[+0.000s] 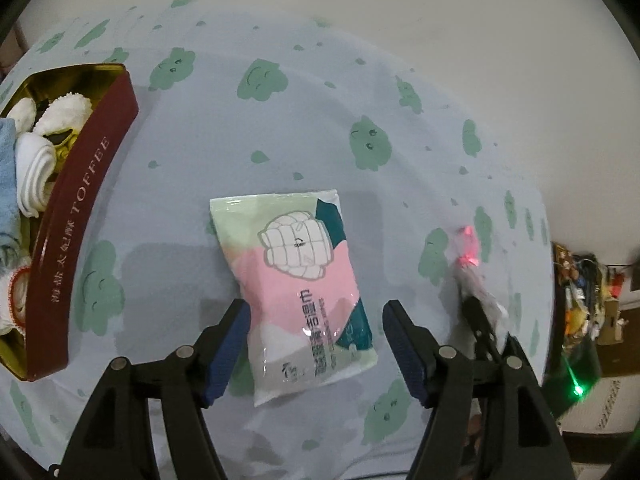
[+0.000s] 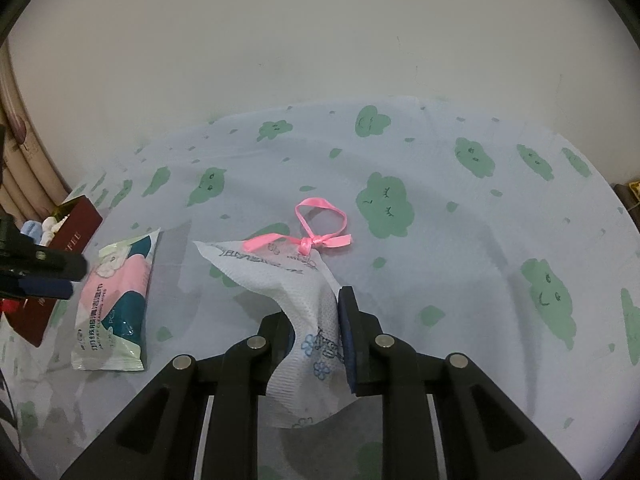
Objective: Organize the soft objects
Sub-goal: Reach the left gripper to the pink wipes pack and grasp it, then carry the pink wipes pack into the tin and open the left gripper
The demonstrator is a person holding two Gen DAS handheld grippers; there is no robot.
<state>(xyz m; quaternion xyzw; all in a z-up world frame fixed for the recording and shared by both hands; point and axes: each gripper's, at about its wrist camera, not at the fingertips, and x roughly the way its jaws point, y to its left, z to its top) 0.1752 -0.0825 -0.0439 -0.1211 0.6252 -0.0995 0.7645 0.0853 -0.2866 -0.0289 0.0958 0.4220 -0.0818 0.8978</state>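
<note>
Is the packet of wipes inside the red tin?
No, the wipes packet lies flat on the cloud tablecloth, beside the red tin, not in it.

We see the tabletop (image 2: 460, 248) under a pale blue cloth printed with green smiling clouds; behind it a plain off-white wall (image 2: 320, 32); at its right edge in the left wrist view, a blurred clutter of colourful items (image 1: 580, 300) and a green light (image 1: 578, 390).

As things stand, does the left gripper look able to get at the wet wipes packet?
Probably yes. The left gripper is open, its jaws standing either side of the wet wipes packet, which lies flat on the tablecloth with nothing on top.
</note>
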